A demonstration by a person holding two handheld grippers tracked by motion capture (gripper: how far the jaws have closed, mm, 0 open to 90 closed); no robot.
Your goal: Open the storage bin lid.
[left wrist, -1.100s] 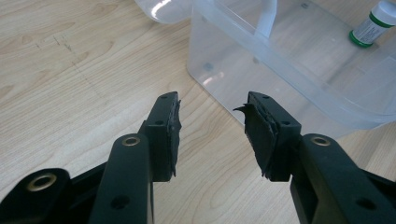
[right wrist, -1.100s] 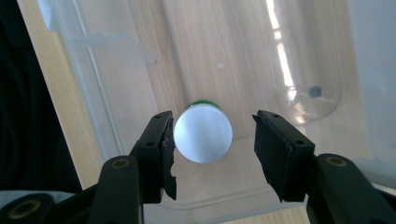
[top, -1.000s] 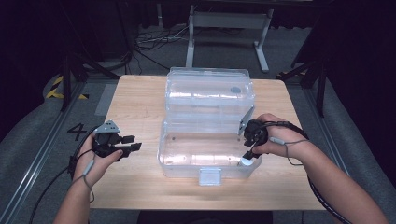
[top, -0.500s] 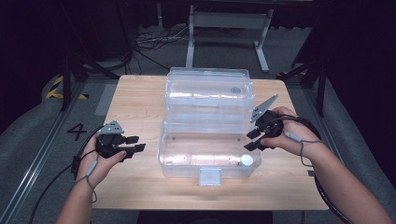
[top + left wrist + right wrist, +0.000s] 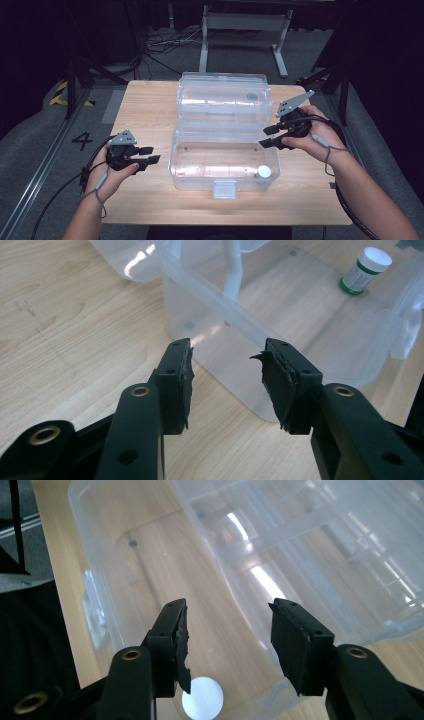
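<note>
Clear plastic box (image 5: 223,159) open on wooden counter (image 5: 145,107), small white-capped bottle (image 5: 264,171) standing in near right corner. Both tongs, left (image 5: 148,154) and right (image 5: 266,136), flanking box, gaping, empty. Best lowered straight over bottle cap, clear of box wall.

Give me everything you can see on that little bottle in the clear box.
The small bottle stands upright on the floor of the clear plastic box's open lower half, in its front right corner as the high view shows it, close to the walls. It has a white round cap, a pale label with small print too fine to read, and a green band at the base and under the cap. From above it appears as a white disc. Neither gripper touches it; both sit outside the box with jaws open.
</note>
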